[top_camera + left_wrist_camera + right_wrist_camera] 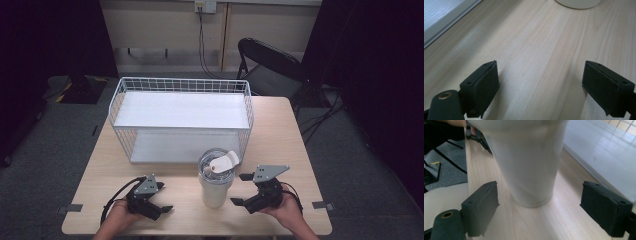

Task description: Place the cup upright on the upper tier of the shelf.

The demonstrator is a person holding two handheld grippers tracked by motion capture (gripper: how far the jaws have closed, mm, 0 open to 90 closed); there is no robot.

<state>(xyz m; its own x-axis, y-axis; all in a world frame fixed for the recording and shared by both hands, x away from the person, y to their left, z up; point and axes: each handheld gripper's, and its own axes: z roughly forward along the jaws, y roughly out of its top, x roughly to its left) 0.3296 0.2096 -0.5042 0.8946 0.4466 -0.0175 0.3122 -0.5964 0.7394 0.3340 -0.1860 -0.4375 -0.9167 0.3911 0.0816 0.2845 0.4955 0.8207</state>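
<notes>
Lining up our right claw (248, 191), jaws released, on the tumbler (216, 180) directly ahead. We are resting our left claw (156, 198) released too; next, probably, we close on the tumbler.

Tumbler (216, 182) before basket (182, 90), on table (280, 130)

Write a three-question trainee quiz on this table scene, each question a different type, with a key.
1. True or false: the right gripper is shut on the tall white tumbler with a clear flip lid.
2. Which stands behind the tumbler: A) white wire basket B) cardboard box C) metal tray?
3. Fill in: the left gripper's fingers are ___ above the light wooden table.

Key: 1 false; 2 A; 3 open.
</notes>
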